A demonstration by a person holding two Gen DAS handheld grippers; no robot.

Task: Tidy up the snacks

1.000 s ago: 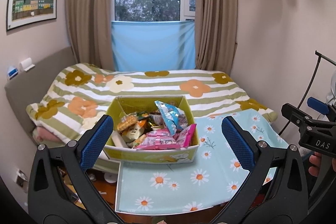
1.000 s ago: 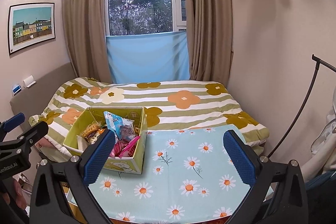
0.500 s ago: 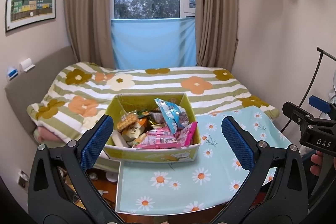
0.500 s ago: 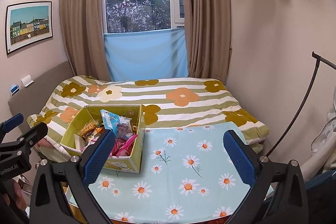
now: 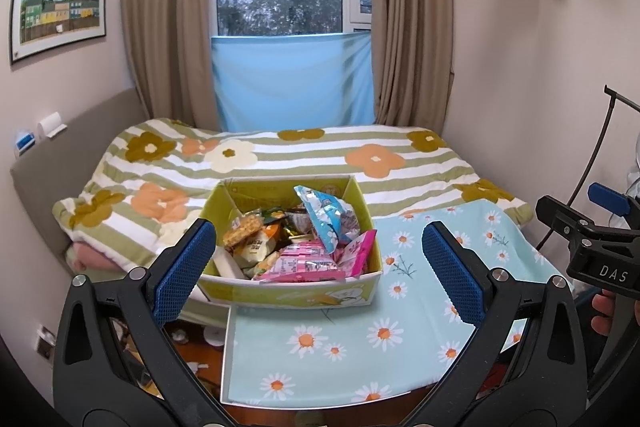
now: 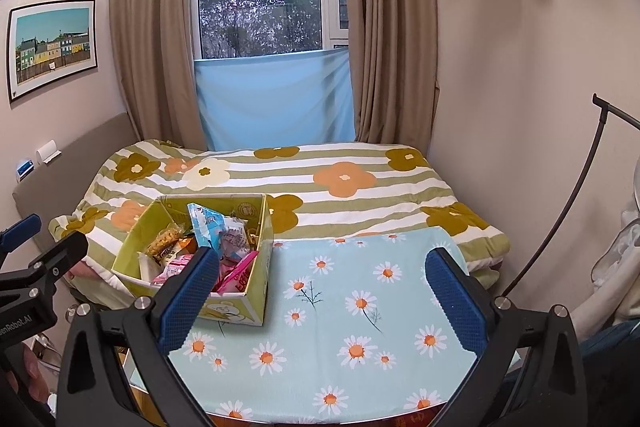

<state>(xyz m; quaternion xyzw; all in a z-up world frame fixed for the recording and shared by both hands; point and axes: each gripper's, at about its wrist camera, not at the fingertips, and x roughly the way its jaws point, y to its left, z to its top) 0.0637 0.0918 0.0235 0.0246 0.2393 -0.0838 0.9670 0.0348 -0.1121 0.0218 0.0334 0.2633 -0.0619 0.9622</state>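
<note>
A yellow-green cardboard box (image 5: 288,293) (image 6: 256,291) full of snack packets stands at the left edge of a daisy-print cloth (image 5: 400,327) (image 6: 360,307). A light blue packet (image 5: 322,217) (image 6: 206,227) sticks up from the heap, and pink packets (image 5: 308,263) (image 6: 236,277) lie at the front. My left gripper (image 5: 320,269) is open, short of the box's front wall, with nothing between its blue pads. My right gripper (image 6: 322,301) is open over the cloth to the right of the box, empty too.
Behind the cloth lies a bed with a striped flower-print duvet (image 5: 280,163) (image 6: 340,179). Curtains and a window back it, a wall (image 6: 520,107) closes the right side, and a thin black stand (image 6: 576,195) leans there. A hand (image 5: 604,311) holds the right gripper.
Both views have drifted slightly; the box and cloth sit a little lower and closer in the frames. Both grippers stay open and empty.
</note>
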